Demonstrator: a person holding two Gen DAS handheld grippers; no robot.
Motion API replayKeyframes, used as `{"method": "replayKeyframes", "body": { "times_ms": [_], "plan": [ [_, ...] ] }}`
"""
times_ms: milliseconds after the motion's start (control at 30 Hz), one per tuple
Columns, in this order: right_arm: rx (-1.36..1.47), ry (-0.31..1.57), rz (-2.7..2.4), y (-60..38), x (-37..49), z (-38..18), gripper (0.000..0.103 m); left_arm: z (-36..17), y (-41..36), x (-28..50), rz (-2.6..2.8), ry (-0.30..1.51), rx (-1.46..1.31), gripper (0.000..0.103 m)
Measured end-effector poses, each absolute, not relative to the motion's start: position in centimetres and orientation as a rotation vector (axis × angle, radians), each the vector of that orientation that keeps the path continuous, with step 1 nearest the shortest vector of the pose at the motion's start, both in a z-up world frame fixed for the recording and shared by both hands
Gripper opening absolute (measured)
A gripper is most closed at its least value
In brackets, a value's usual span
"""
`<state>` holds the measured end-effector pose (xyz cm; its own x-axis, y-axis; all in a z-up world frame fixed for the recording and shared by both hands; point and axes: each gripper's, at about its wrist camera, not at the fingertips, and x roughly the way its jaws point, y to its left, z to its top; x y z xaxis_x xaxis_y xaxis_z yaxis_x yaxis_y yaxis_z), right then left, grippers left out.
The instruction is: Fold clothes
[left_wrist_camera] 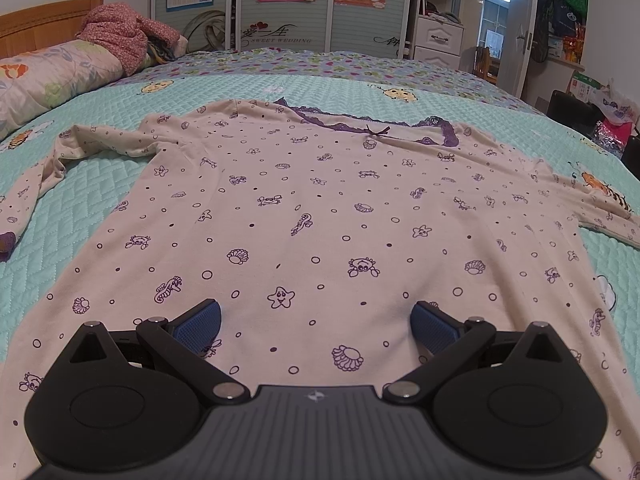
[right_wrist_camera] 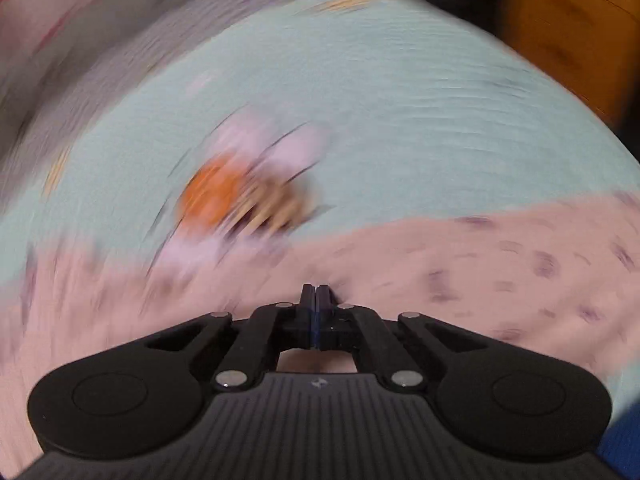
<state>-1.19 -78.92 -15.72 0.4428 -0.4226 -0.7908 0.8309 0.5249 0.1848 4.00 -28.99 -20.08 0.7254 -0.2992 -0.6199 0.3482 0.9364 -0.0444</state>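
Observation:
A pale pink long-sleeved shirt [left_wrist_camera: 320, 216] with purple sea-creature prints and a purple lace collar lies spread flat, front up, on the bed. Its left sleeve [left_wrist_camera: 44, 168] bends back toward the near edge. My left gripper [left_wrist_camera: 316, 328] hovers over the shirt's lower part, jaws wide apart, blue pads [left_wrist_camera: 198, 326] holding nothing. The right wrist view is heavily blurred. In it my right gripper [right_wrist_camera: 316, 294] has its fingers pressed together on the pink shirt fabric [right_wrist_camera: 460, 288], which puckers at the tips, close to the cloth's edge.
The shirt rests on a mint quilted bedspread [left_wrist_camera: 92, 200] with cartoon prints. A floral pillow [left_wrist_camera: 52, 76] and a heap of red patterned clothes [left_wrist_camera: 120, 32] lie at the far left. Wardrobe doors [left_wrist_camera: 288, 4] and a doorway [left_wrist_camera: 500, 20] stand beyond the bed.

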Motion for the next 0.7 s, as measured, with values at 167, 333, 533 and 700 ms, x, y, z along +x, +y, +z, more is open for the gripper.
{"method": "replayKeyframes", "body": {
  "times_ms": [167,333,533,700],
  "plan": [
    [0.436,0.684,-0.574,-73.3,2.7,-12.9,0.014,-20.1,-29.0,4.0,-0.358,0.669,0.074,0.103],
    [0.468,0.860,-0.362,-70.8,10.2,-15.5,0.017,-20.1,-28.8,4.0,-0.362,0.668,0.066,0.103],
    [0.435,0.640,-0.664,-73.8,10.4,-15.6,0.012,-20.0,-28.7,3.9,-0.367,0.667,0.055,0.103],
    [0.332,0.712,-0.458,-67.8,8.8,-14.3,0.027,-20.0,-28.7,3.9,-0.368,0.666,0.051,0.103]
  ]
}}
